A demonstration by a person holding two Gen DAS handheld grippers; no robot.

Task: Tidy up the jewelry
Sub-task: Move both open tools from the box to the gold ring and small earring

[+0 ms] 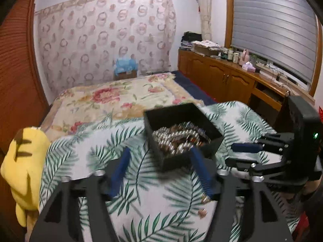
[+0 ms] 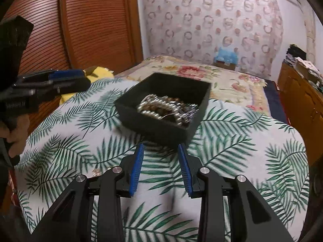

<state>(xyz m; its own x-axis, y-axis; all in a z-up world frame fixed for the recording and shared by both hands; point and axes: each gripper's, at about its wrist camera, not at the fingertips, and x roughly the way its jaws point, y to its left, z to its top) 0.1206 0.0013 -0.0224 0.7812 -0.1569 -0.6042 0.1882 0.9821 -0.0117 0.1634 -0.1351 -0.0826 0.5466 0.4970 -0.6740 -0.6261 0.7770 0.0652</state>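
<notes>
Bedroom; table under a palm-leaf cloth [image 2: 232, 141], bed beyond. Black tray [image 2: 167, 92] of beaded bracelets [image 2: 167, 106] near the cloth's far edge. Left gripper [image 1: 159, 157] wide apart, empty, nearest the tray's near corner. Right gripper [image 2: 160, 151] half-spread, empty, just short of its near wall. Two loose trinkets [image 1: 203, 205] lie toward the near edge.
</notes>
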